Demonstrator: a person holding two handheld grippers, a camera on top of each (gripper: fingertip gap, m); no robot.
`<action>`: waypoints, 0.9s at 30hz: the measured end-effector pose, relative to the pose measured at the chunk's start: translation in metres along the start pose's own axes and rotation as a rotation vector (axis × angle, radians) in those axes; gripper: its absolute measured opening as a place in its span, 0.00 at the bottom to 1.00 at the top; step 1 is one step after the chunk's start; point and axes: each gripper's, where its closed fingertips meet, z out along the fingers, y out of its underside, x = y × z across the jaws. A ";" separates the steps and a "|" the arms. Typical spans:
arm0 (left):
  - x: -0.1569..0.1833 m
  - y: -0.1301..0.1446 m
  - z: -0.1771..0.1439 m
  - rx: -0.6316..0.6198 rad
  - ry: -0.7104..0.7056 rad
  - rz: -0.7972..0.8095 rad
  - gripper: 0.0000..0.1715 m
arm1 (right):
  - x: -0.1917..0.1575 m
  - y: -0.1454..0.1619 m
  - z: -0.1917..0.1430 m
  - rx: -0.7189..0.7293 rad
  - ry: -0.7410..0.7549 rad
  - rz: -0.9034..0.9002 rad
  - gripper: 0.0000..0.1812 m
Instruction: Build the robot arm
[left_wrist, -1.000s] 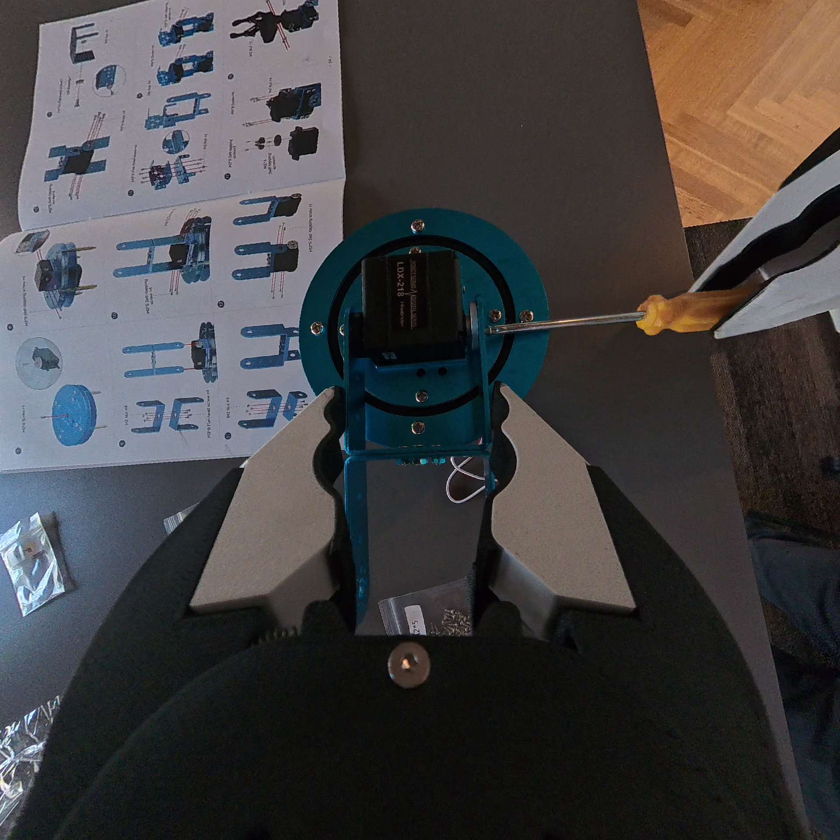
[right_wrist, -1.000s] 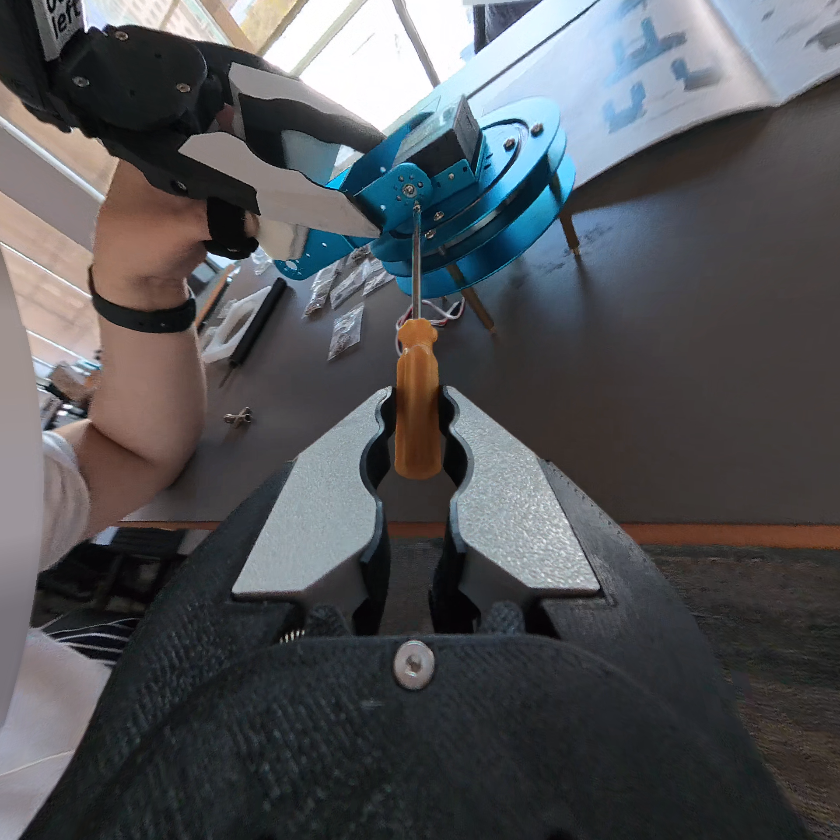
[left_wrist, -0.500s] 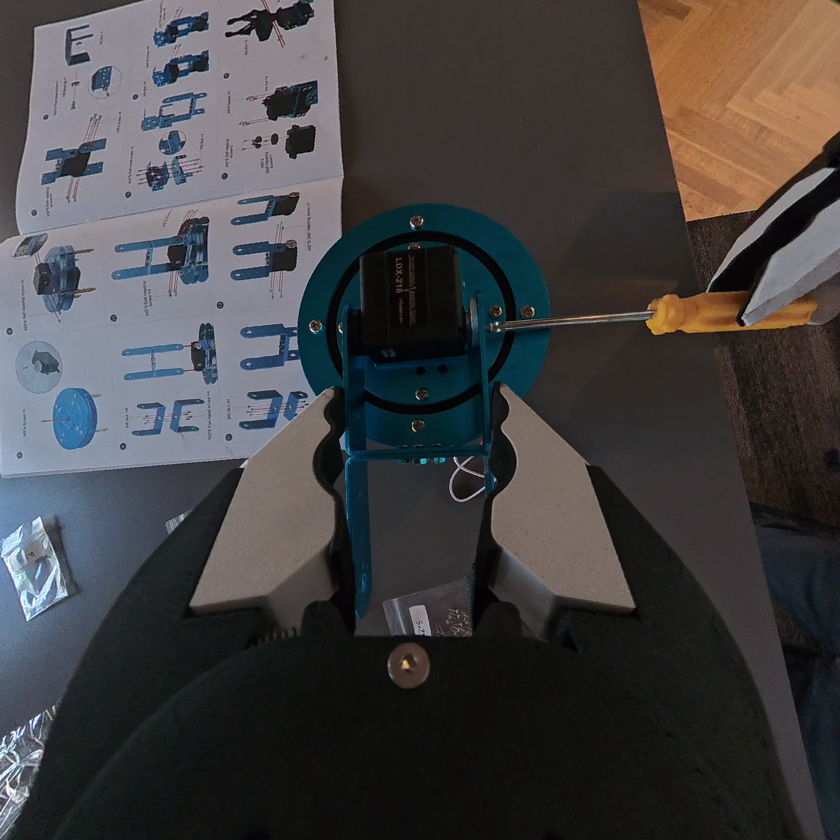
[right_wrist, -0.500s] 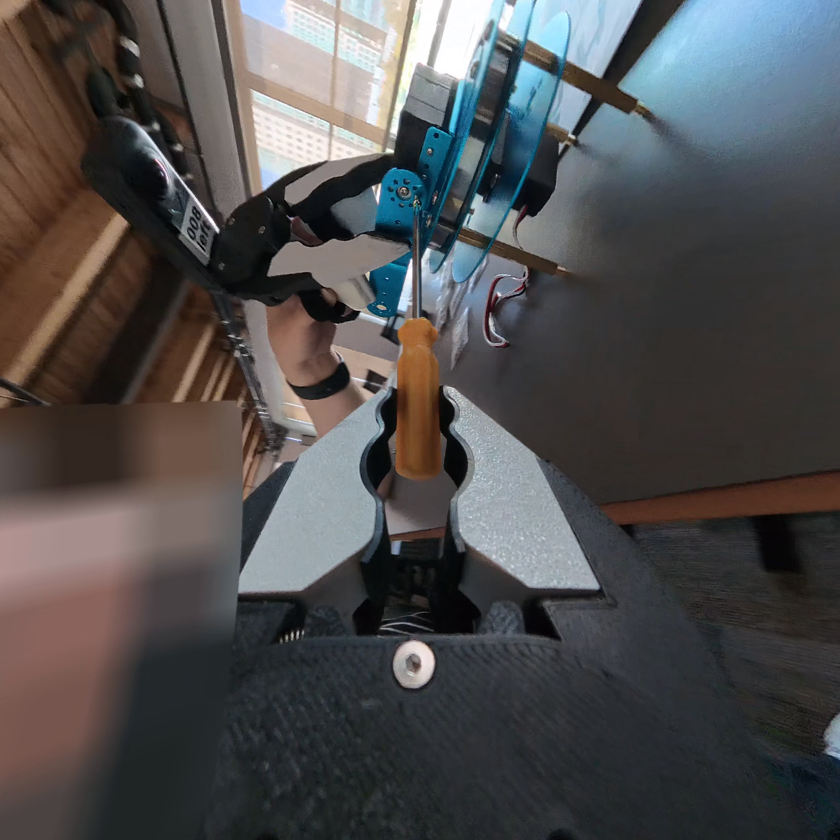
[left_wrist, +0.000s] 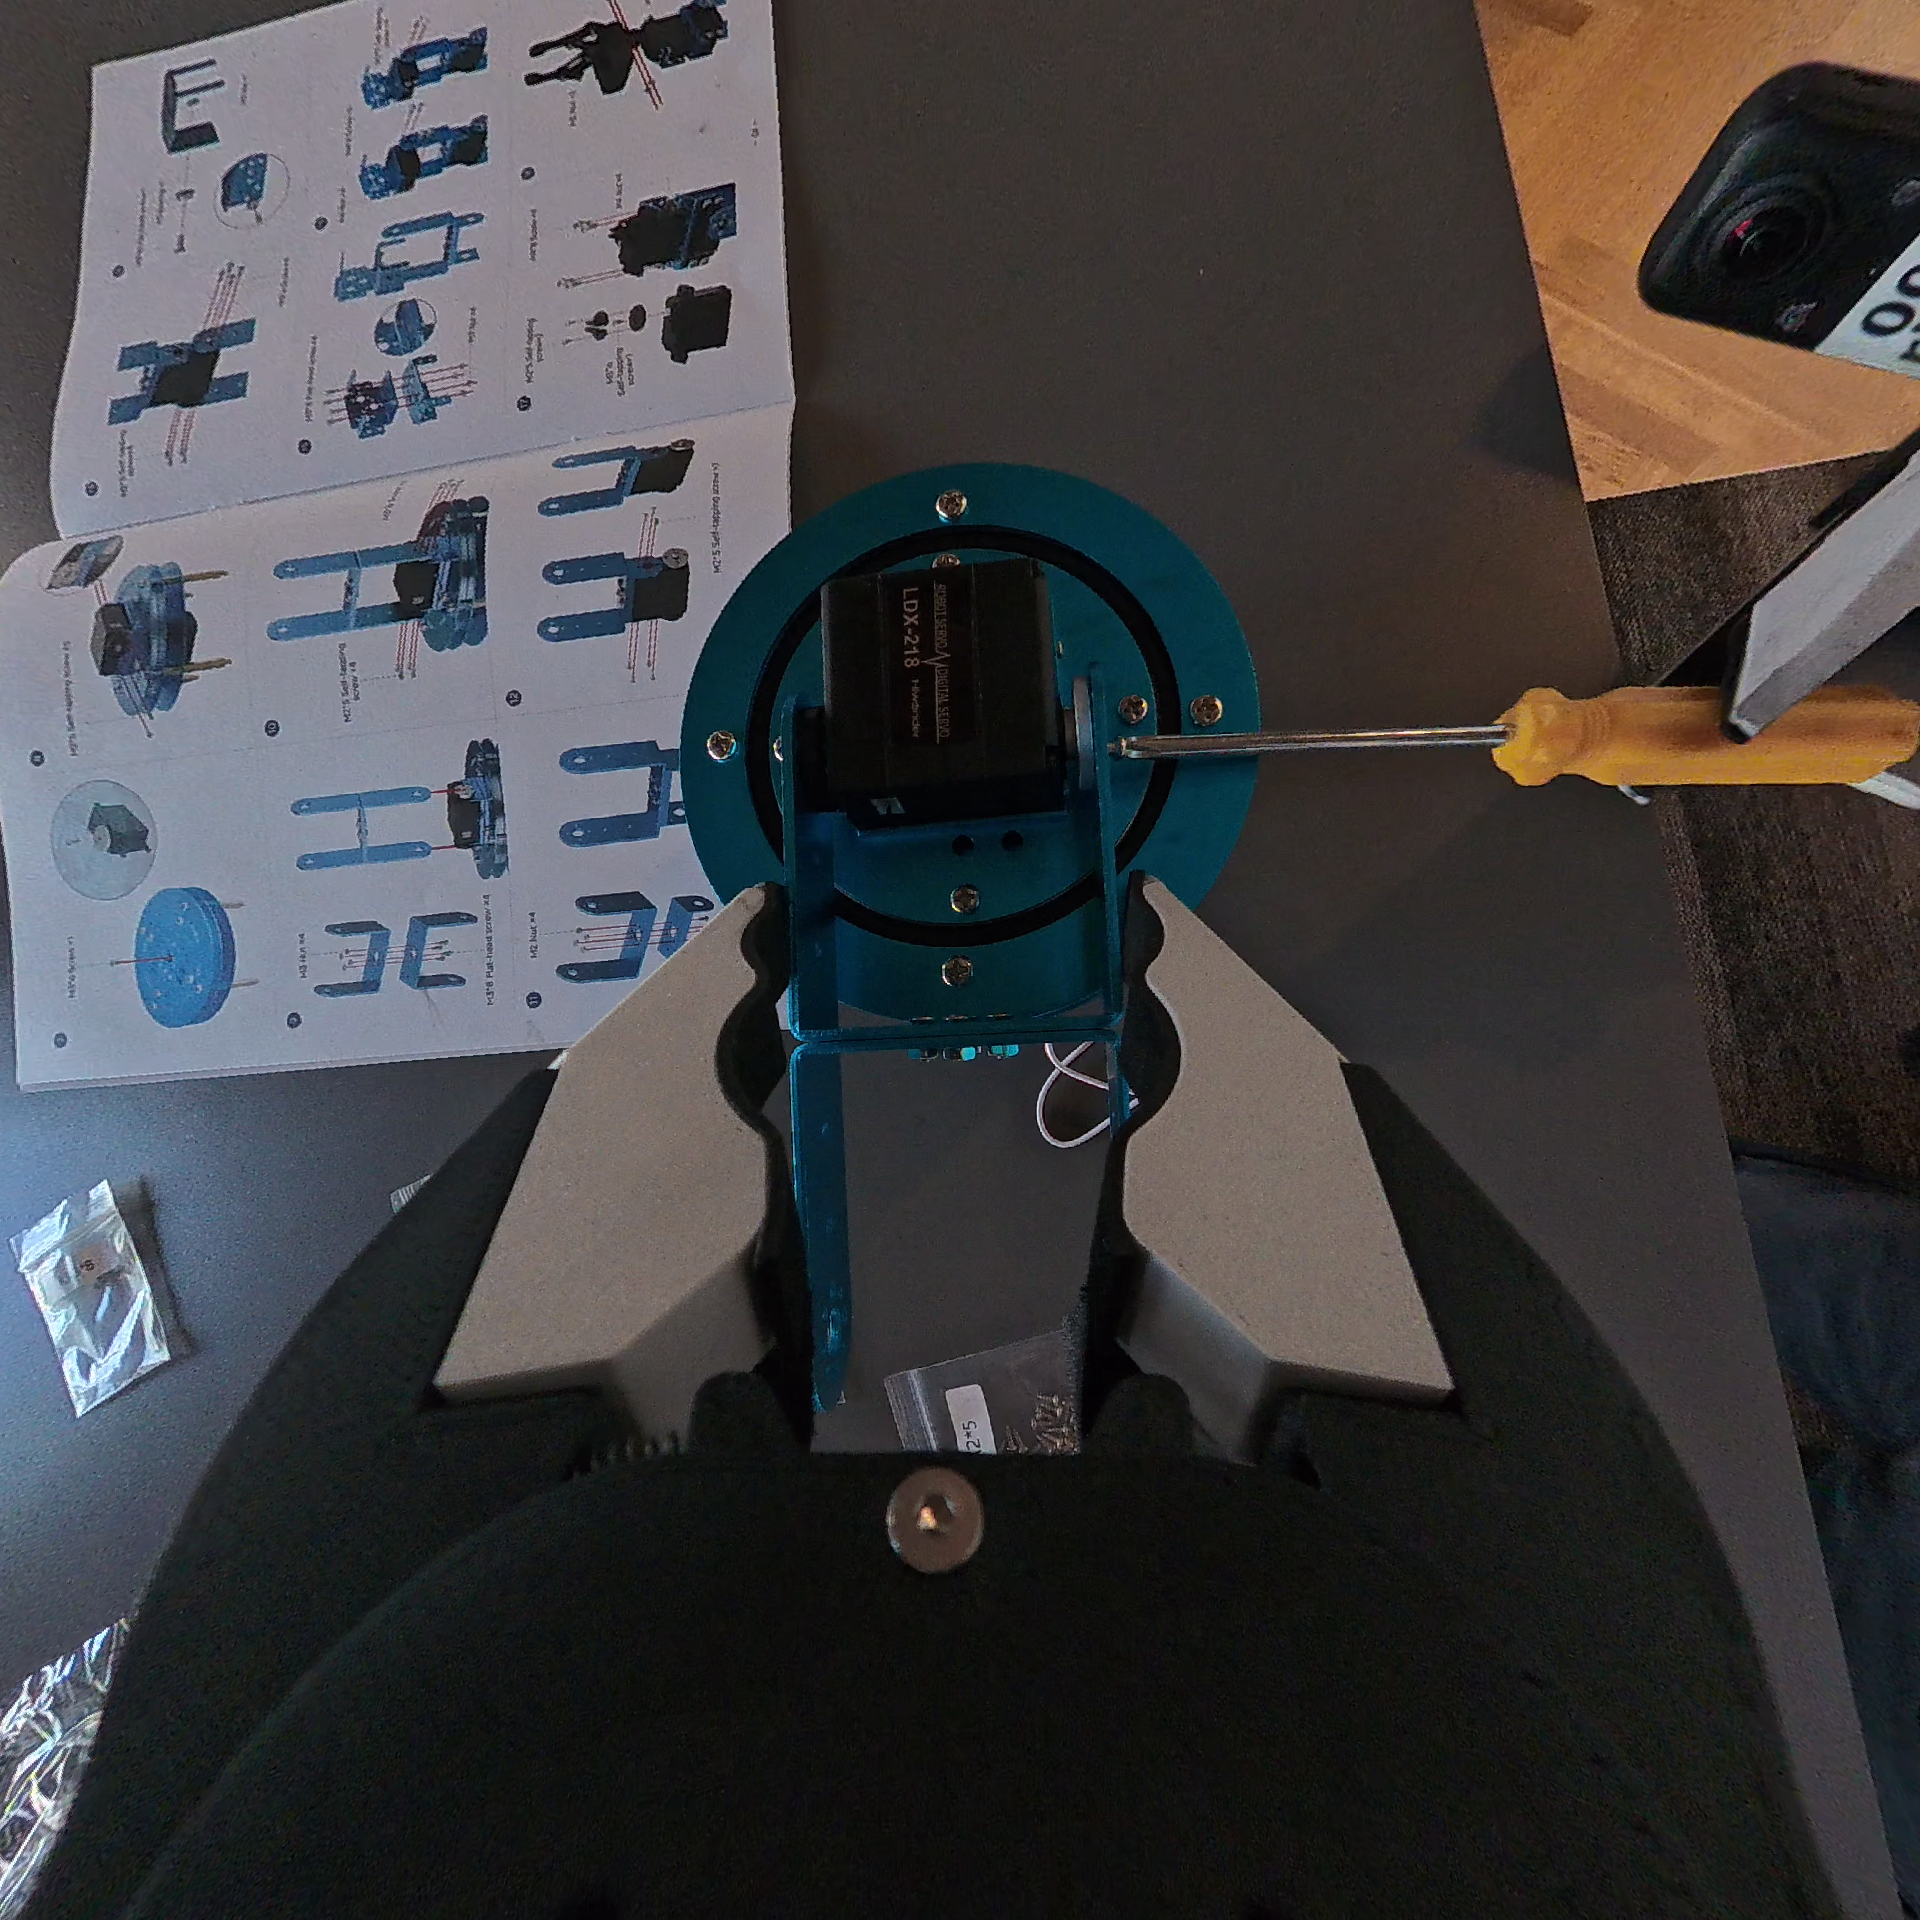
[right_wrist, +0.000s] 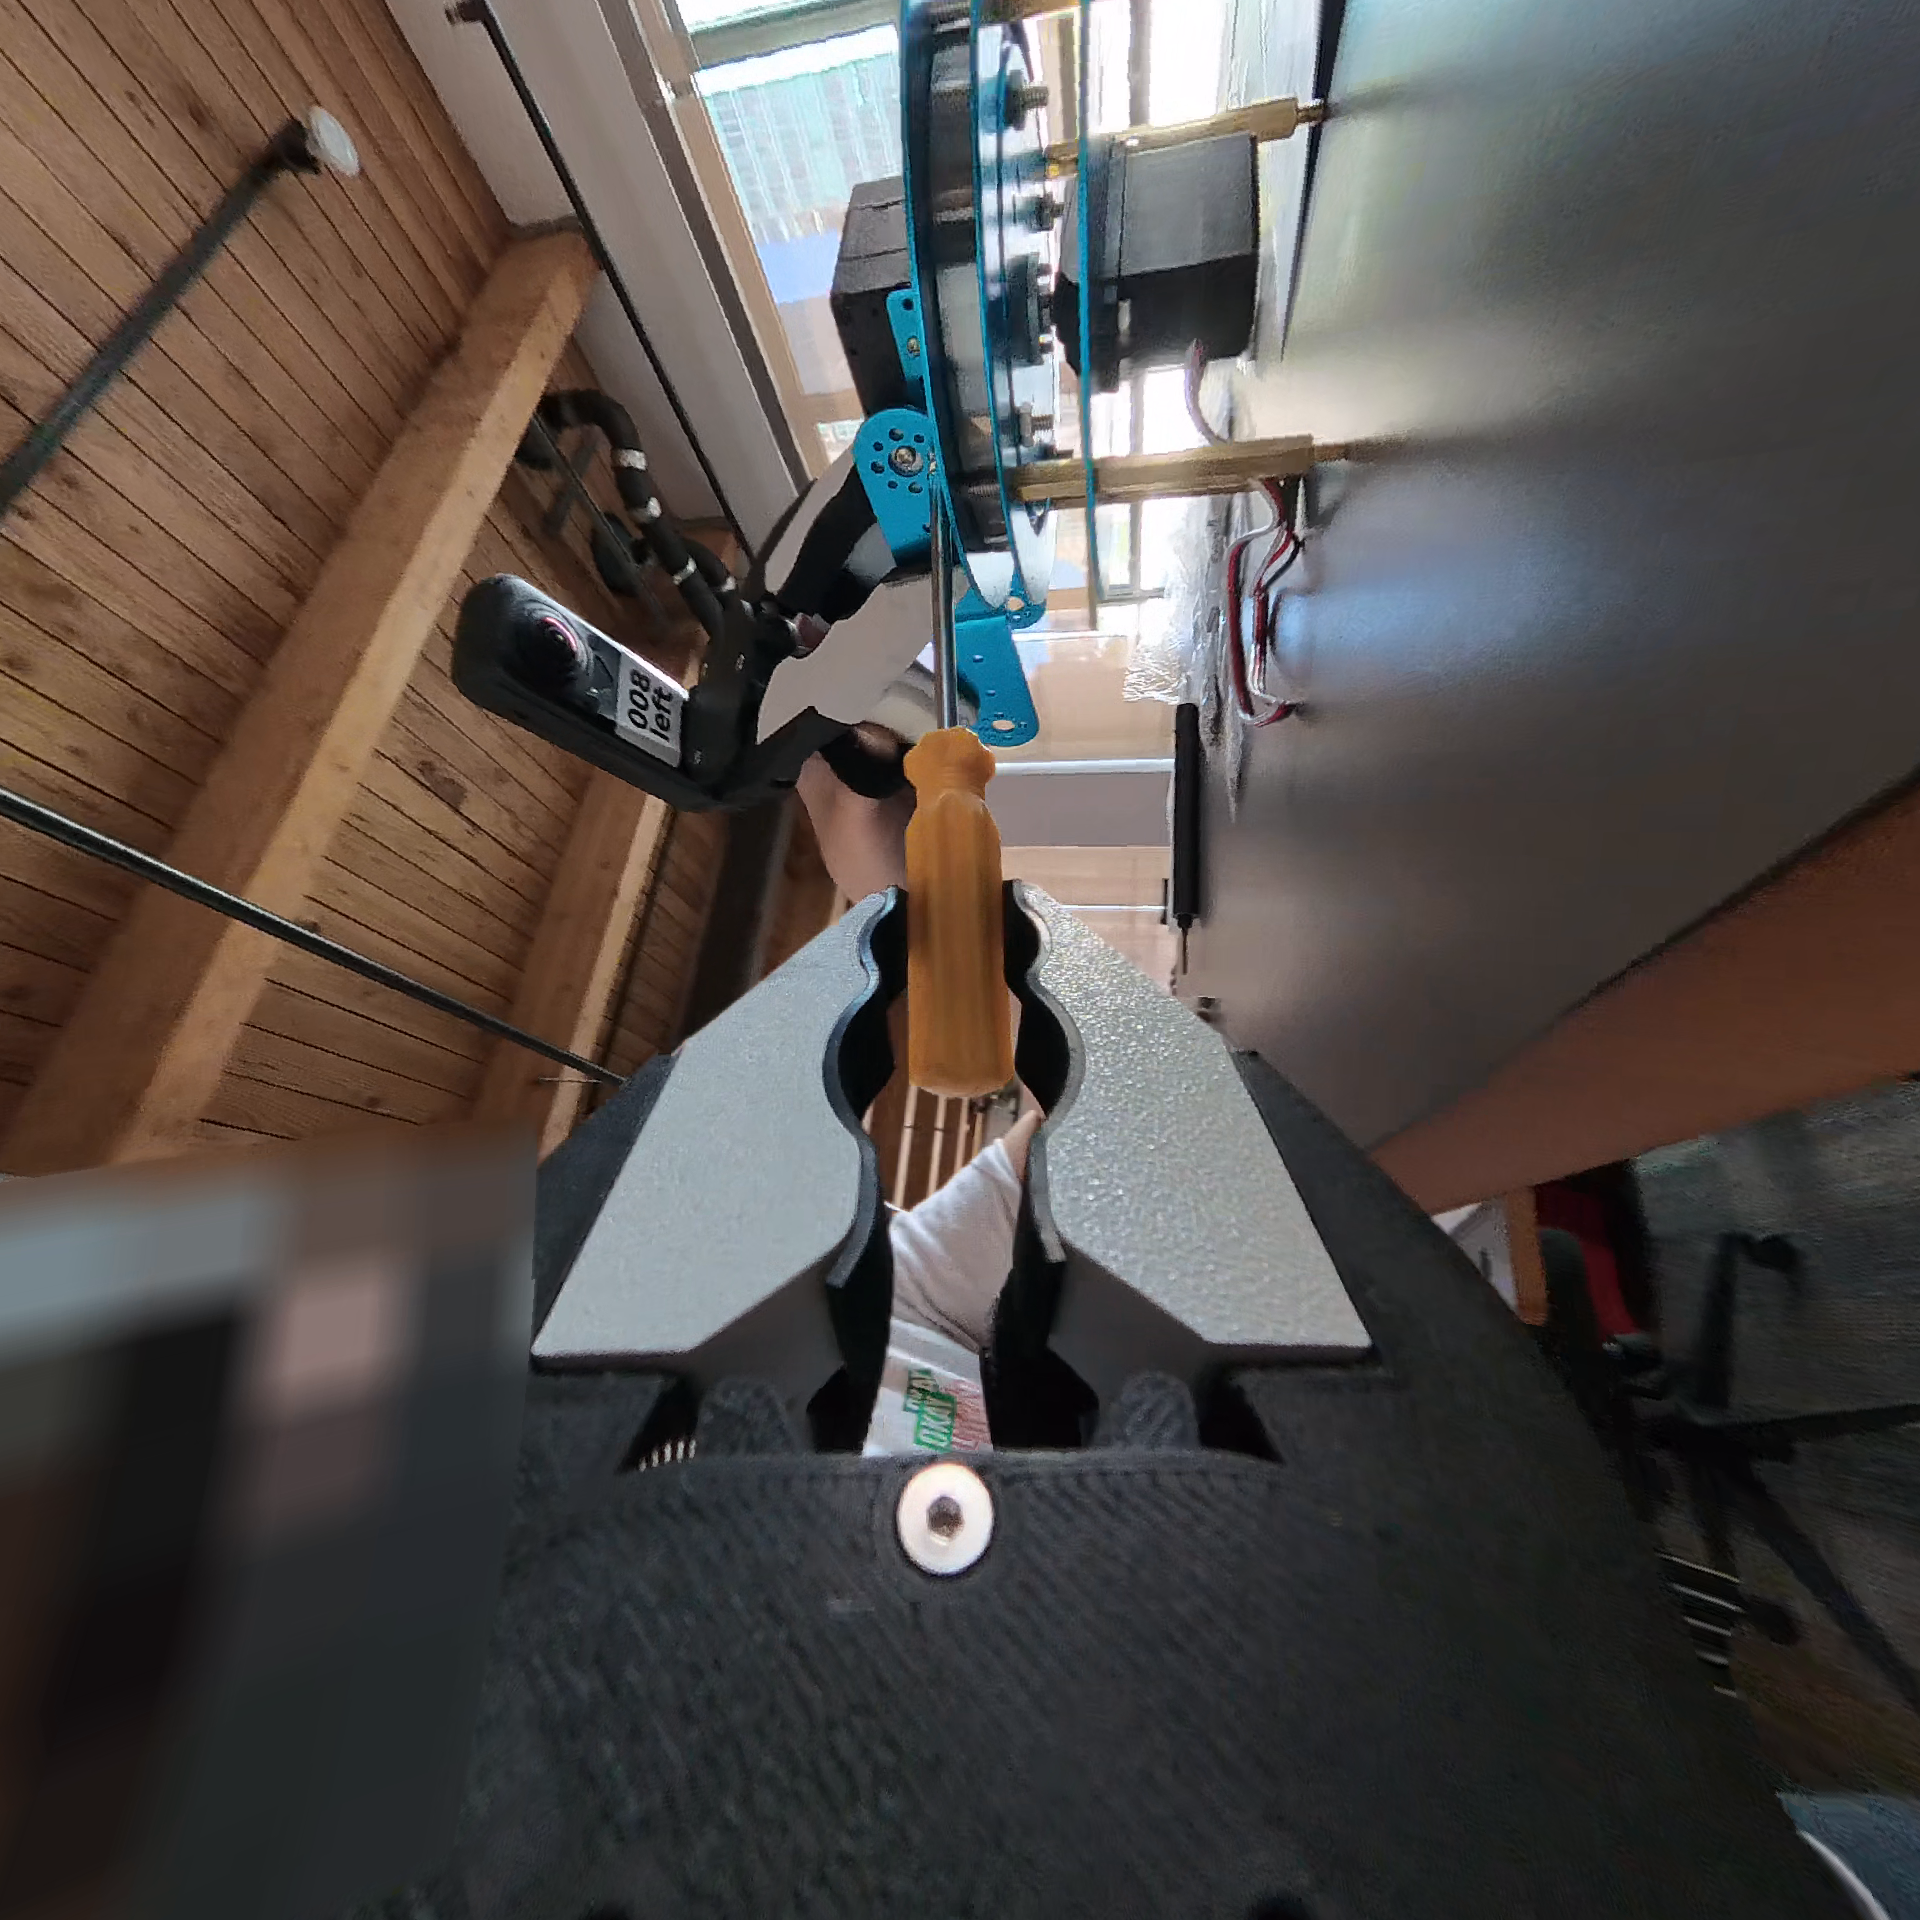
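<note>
left gripper (left_wrist: 951, 997): clamped on blue bracket (left_wrist: 821, 1049)
right gripper (right_wrist: 954, 935): clamped on yellow screwdriver (right_wrist: 954, 935)
screwdriver tip: at bracket's right-side screw

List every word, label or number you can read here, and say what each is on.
I do not copy out writing; these things bear it.
Servo: white print on black top.
Manual: small captions beside diagrams.
Bag: white sticker.
Camera: white sticker.
Shirt: coloured print, partly hidden.
</note>
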 end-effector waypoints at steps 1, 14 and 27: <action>0.000 0.000 0.000 0.000 0.000 0.001 0.37 | -0.001 0.000 0.000 0.002 -0.009 0.016 0.09; -0.001 0.000 0.000 0.000 -0.003 0.003 0.37 | -0.003 -0.012 -0.007 0.051 0.041 -0.045 0.09; -0.002 0.001 0.000 0.005 -0.001 0.009 0.37 | -0.005 -0.012 -0.007 0.095 -0.025 0.119 0.09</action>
